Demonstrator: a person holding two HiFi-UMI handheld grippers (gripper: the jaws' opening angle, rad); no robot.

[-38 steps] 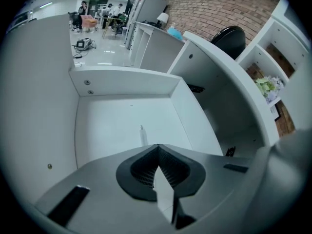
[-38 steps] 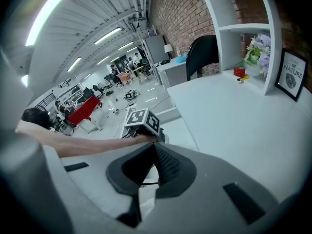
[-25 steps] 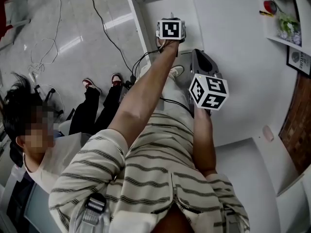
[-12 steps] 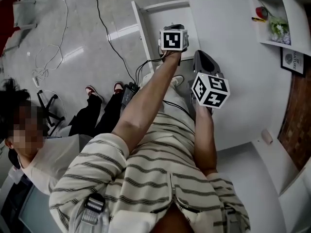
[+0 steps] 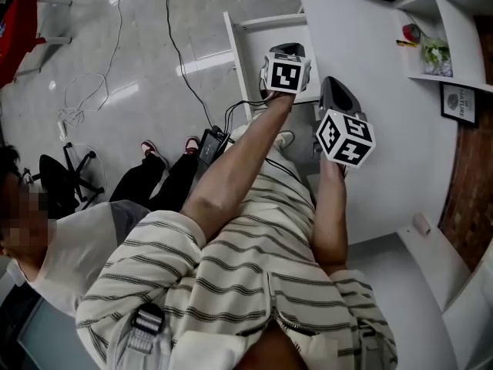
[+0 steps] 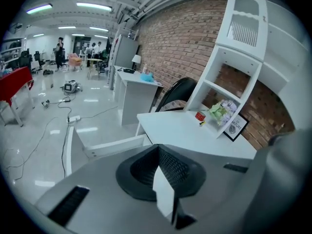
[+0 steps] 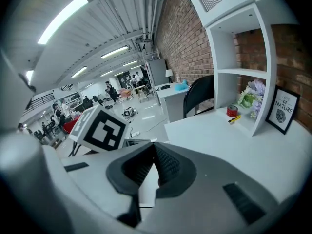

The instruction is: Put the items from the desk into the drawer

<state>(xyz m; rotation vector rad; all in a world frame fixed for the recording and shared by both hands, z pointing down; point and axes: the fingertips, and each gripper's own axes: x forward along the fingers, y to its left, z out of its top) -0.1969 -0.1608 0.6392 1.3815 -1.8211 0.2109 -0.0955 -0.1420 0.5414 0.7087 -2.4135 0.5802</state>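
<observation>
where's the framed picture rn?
Head view, far right: the framed picture stands on the white desk against the brick wall, just outside the shelf unit side panel, with the flowers on the panel's other side.

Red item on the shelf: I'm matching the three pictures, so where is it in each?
Head view: red item upper right, in the shelf.
Left gripper view: red item right of centre, left of the plant.
Right gripper view: red item right of centre, left of the plant.
Shared landmark: the framed picture.
</observation>
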